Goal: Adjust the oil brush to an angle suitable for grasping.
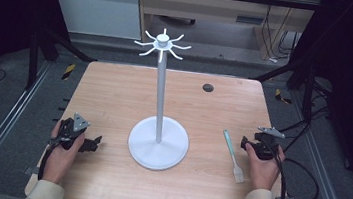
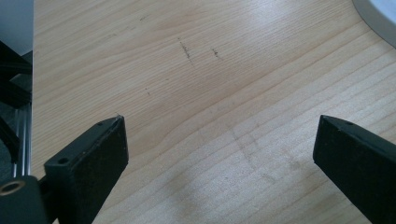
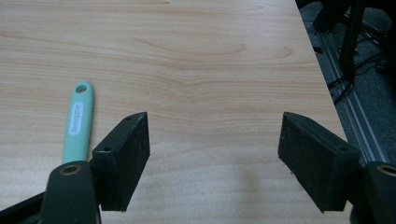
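Note:
A white stand (image 1: 161,108) with a round base (image 1: 158,147) and a ring of hooks (image 1: 162,43) on top rises from the middle of the wooden table (image 1: 115,92). A mint-handled brush (image 1: 233,155) lies flat to the right of the base; its handle (image 3: 78,121) has a hole at the far end. My right gripper (image 1: 249,144) rests open on the table just right of the brush, nothing between its jaws. My left gripper (image 1: 93,144) sits open on the table left of the base, jaws wide over bare wood (image 2: 219,140).
A dark round cap (image 1: 208,87) sits in the table's far right area. The edge of the base (image 2: 378,18) shows at the upper right of the left gripper view. Metal frame rails (image 1: 6,120) run along both sides, with cables (image 1: 307,170) on the floor at right.

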A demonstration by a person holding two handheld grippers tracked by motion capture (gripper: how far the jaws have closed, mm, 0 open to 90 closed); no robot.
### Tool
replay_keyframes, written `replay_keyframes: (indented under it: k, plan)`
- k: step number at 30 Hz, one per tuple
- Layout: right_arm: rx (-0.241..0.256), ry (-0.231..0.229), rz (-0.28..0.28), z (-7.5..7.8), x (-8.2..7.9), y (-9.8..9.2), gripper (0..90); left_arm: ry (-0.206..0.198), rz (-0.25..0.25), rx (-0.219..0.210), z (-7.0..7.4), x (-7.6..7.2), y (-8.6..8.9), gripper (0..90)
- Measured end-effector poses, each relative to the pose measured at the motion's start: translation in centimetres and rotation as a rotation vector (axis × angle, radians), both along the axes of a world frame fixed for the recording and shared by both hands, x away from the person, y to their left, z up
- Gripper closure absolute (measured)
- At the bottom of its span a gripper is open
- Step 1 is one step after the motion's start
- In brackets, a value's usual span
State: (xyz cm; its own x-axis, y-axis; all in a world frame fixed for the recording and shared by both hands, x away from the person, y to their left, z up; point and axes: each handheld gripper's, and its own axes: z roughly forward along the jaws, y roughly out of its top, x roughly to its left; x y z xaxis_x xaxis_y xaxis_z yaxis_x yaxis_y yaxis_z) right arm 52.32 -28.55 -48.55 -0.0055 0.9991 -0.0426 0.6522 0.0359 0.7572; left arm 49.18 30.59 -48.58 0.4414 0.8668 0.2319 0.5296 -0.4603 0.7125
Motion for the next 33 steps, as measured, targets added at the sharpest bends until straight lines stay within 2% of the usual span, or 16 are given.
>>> replay_keyframes:
  k: [3, 5, 6, 9, 13, 16, 19, 21, 25, 30, 31, 33]
  plan:
    - [0.008, -0.009, -0.011, 0.1, 0.5, 0.3, 27.2, 0.001, 0.0, -0.002, 0.0, 0.0, 0.0, 2.8]
    - [-0.016, -0.028, -0.007, 0.5, 1.3, 0.8, 32.1, 0.0, -0.001, -0.003, -0.1, 0.0, -0.1, 2.8]
    - [-0.005, -0.032, -0.009, 0.6, 1.6, 0.9, 34.1, 0.001, -0.002, -0.002, -0.1, 0.0, -0.1, 2.8]
    - [-0.016, -0.018, 0.006, 0.6, 2.0, 1.4, 41.1, 0.002, -0.005, 0.001, -0.1, 0.0, -0.2, 2.8]
    - [-0.056, 0.006, 0.055, 0.3, 1.7, 1.9, 46.9, -0.006, 0.002, 0.0, -0.1, 0.0, -0.2, 3.0]
    - [-0.044, 0.012, 0.065, 0.3, 1.2, 2.2, 54.2, -0.009, 0.005, -0.001, 0.0, 0.0, -0.1, 3.2]
    - [-0.098, -0.016, 0.112, 0.2, 0.8, 2.2, 64.6, -0.009, 0.004, 0.0, 0.0, 0.0, -0.1, 3.2]
    - [-0.077, -0.018, 0.125, 0.3, 0.5, 2.4, 69.9, -0.009, 0.003, 0.002, 0.0, 0.0, -0.1, 3.2]
    - [-0.078, -0.021, 0.196, 0.2, 0.4, 2.9, 78.6, -0.007, 0.001, 0.005, 0.0, 0.0, -0.2, 3.2]
    - [-0.062, -0.015, 0.222, 0.1, 0.4, 3.2, 83.6, -0.006, 0.002, 0.006, 0.0, 0.0, -0.2, 3.2]
    - [-0.041, -0.004, 0.223, 0.0, 0.4, 3.3, 86.0, -0.007, 0.001, 0.006, 0.0, 0.0, -0.2, 3.2]
    - [-0.042, -0.002, 0.229, 0.0, 0.4, 3.3, 87.0, -0.007, 0.001, 0.005, 0.0, 0.0, -0.2, 3.2]
